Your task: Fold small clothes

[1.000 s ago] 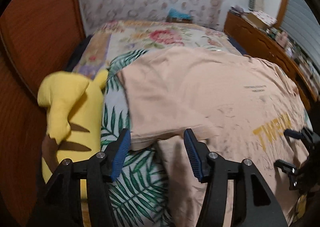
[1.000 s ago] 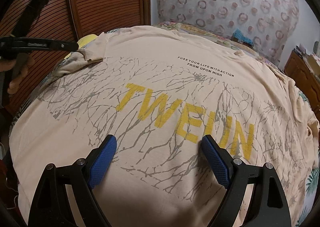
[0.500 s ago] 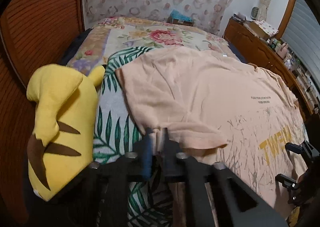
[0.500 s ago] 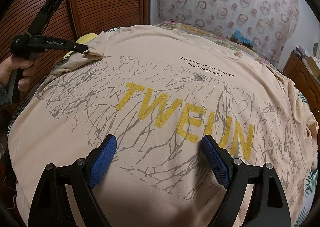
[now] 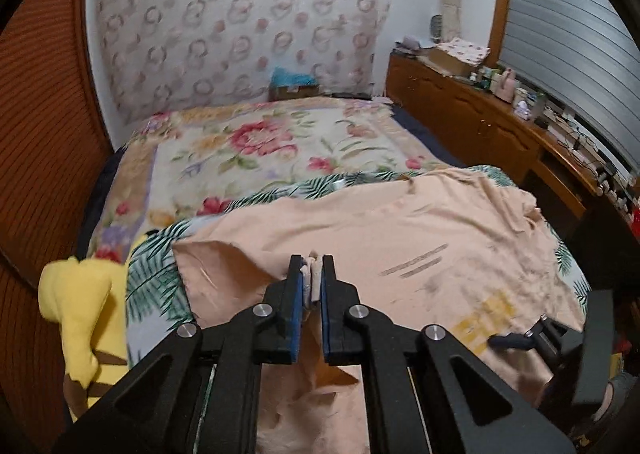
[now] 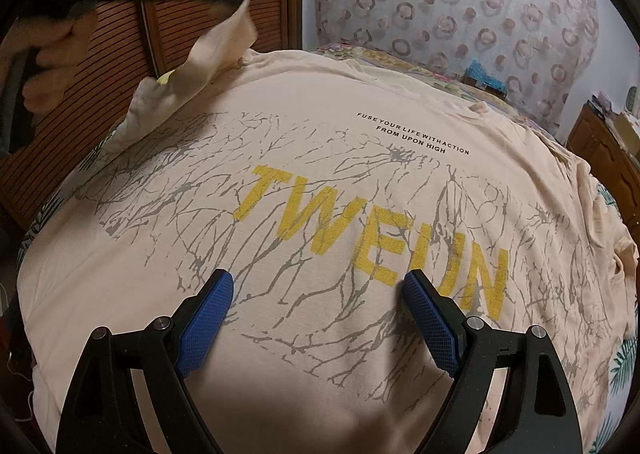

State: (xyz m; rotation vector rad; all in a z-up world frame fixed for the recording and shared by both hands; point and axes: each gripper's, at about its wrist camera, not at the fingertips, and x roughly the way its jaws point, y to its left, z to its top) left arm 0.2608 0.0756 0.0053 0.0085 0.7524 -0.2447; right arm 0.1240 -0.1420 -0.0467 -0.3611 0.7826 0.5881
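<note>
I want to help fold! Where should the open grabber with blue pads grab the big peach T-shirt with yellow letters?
Probably the bottom hem of the peach T-shirt, nearest the open right gripper. Come in low from the near edge: the middle lies flat, offering nothing to pinch. The left gripper is shut on the sleeve, so take the opposite end.

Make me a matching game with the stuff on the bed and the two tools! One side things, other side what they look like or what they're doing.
Things:
1. left tool
2. right tool
3. plush toy
4. T-shirt

States:
A. yellow, lying at the bed's edge
B. peach, with yellow letters
C. pinching the shirt's sleeve
D. open wide above the shirt, nothing between its fingers

Pairs: 1-C, 2-D, 3-A, 4-B
</note>
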